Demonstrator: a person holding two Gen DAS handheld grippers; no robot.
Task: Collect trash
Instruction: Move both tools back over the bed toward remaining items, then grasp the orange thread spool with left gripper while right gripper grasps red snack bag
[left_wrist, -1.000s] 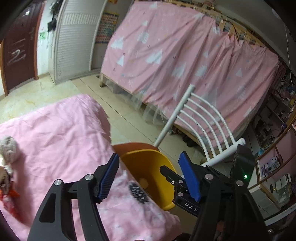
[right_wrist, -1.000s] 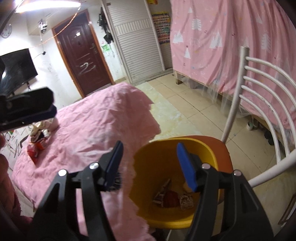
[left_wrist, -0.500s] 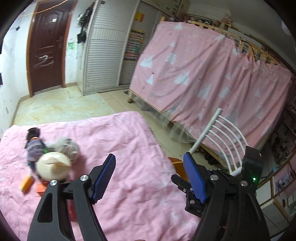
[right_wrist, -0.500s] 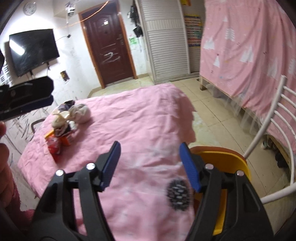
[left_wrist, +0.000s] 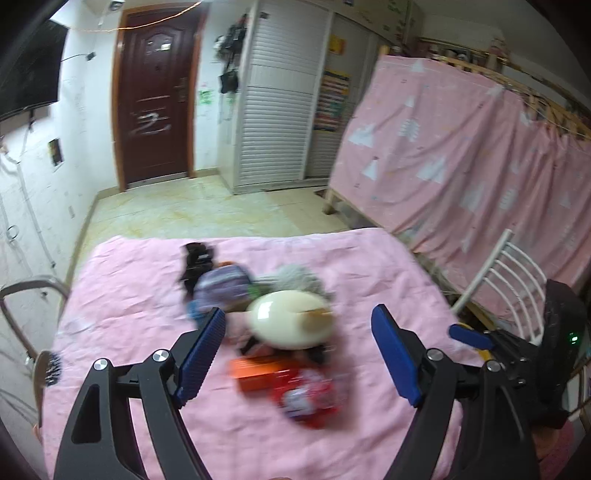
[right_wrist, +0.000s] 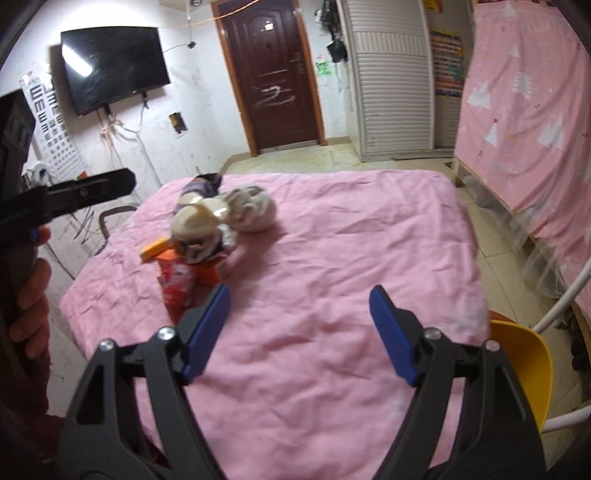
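A heap of trash lies on the pink-covered table (left_wrist: 147, 295): a cream rounded container (left_wrist: 291, 325), a red snack wrapper (left_wrist: 310, 398), an orange box (left_wrist: 258, 373), a grey-white wad (left_wrist: 299, 277) and a purple bag (left_wrist: 225, 288). My left gripper (left_wrist: 299, 358) is open and empty, just short of the heap. My right gripper (right_wrist: 299, 332) is open and empty over the bare cloth; in its view the heap, with its red wrapper (right_wrist: 177, 284), lies ahead to the left. The yellow bin (right_wrist: 528, 365) stands at the table's right edge.
A white slatted chair (left_wrist: 509, 273) stands right of the table beside the pink-draped bunk bed (left_wrist: 461, 155). A metal chair frame (left_wrist: 33, 291) stands on the left. A dark door (right_wrist: 273, 77) and a wall TV (right_wrist: 114, 70) are at the back.
Both grippers have swung left, away from the yellow bin and toward the trash heap. The heap now sits centred in front of the left gripper. Both stay open.
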